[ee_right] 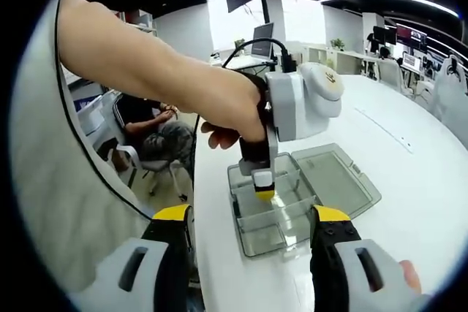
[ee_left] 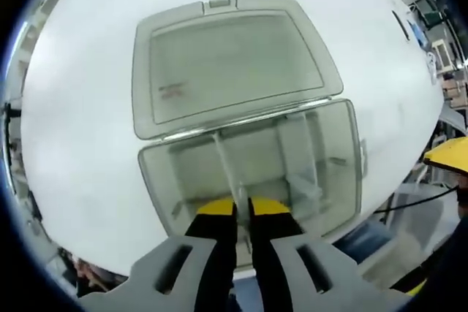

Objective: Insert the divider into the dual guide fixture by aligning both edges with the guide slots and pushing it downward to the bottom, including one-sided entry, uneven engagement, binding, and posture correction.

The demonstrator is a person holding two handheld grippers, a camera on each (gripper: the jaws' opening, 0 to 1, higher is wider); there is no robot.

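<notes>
A clear plastic box (ee_left: 155, 173), the guide fixture, lies on the white table with its lid (ee_left: 234, 63) folded open behind it. My left gripper (ee_left: 242, 206) is shut on a thin clear divider (ee_left: 225, 158) that stands on edge inside the box, running from its near wall toward the hinge. A second clear divider (ee_left: 298, 147) stands to its right. In the right gripper view, the left gripper (ee_right: 264, 193) points down into the box (ee_right: 252, 242), with the lid (ee_right: 336, 177) beside it. My right gripper (ee_right: 252, 215) is open and empty, short of the box.
The box sits close to the near edge of the table (ee_left: 80, 129). A person's arm (ee_right: 146, 63) reaches across holding the left gripper. A seated person (ee_right: 157, 133) is beyond the table. The right gripper's yellow tip (ee_left: 447, 155) shows at the right.
</notes>
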